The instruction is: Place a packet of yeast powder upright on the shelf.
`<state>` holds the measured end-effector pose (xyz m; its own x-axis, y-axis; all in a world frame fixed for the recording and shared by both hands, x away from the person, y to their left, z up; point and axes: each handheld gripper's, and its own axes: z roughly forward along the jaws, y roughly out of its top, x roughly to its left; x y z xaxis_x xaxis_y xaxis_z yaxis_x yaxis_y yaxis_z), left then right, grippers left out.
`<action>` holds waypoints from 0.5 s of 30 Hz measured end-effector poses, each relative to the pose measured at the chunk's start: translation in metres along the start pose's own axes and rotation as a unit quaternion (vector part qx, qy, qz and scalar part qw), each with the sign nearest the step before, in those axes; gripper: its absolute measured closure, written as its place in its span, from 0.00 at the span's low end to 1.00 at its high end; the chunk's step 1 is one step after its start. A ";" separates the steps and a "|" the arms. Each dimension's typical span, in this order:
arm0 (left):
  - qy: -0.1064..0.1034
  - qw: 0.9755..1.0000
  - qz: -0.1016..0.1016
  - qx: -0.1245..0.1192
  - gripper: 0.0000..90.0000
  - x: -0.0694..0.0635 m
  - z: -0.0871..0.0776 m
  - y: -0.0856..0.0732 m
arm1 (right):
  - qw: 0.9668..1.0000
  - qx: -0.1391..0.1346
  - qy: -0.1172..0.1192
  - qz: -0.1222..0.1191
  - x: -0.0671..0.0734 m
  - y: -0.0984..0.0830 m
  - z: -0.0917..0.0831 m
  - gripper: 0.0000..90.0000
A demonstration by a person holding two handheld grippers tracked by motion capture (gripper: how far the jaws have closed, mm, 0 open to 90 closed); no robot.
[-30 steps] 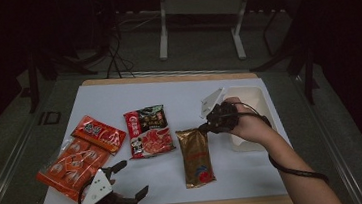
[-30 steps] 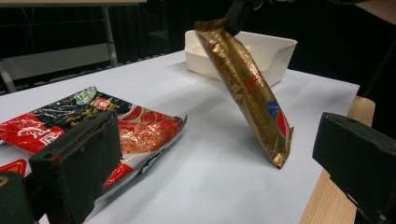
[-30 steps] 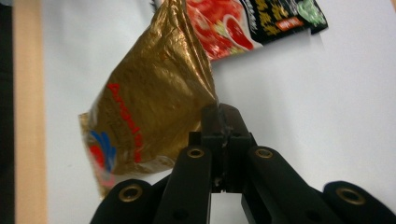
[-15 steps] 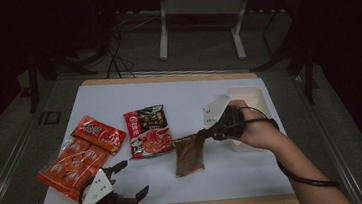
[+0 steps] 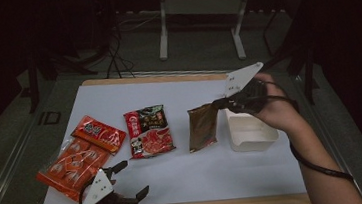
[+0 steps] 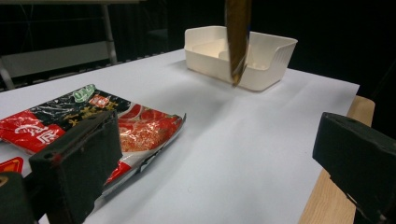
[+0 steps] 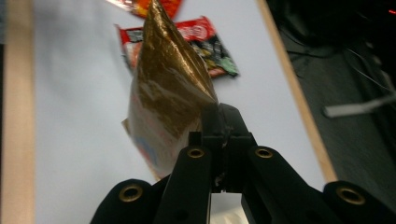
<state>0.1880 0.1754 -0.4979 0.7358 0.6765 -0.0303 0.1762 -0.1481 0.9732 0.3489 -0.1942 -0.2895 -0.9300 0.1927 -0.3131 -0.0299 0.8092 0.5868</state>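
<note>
A gold-brown snack packet [image 5: 202, 126] hangs in the air just left of the white plastic bin [image 5: 250, 131], with my right gripper [image 5: 218, 103] shut on its upper corner. In the right gripper view the packet [image 7: 167, 100] dangles beyond my closed jaws. In the left gripper view the packet [image 6: 237, 37] hangs in front of the bin [image 6: 261, 63]. My left gripper [image 5: 132, 179] rests open at the table's front left edge, nothing between its fingers [image 6: 77, 163].
A red-and-black noodle packet [image 5: 147, 131] lies mid-table, also near my left jaw [image 6: 98, 119]. Two orange-red snack packs [image 5: 74, 157] lie at the left. The white mat [image 5: 226, 173] covers a wooden table with its edge close at front.
My right gripper has lifted the gold-brown packet off the mat and carried it up towards the bin. The left gripper has stayed put.
</note>
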 end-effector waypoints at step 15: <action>0.003 1.000 0.000 0.004 0.02 -0.001 0.001 -0.001 | 0.996 -0.024 -0.071 0.056 -0.037 -0.018 -0.047 1.00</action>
<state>0.1879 0.1743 -0.4990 0.7317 0.6810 -0.0292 0.1815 -0.1533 0.9714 0.3663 -0.2417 -0.2533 -0.8672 0.3600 -0.3441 0.0505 0.7510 0.6584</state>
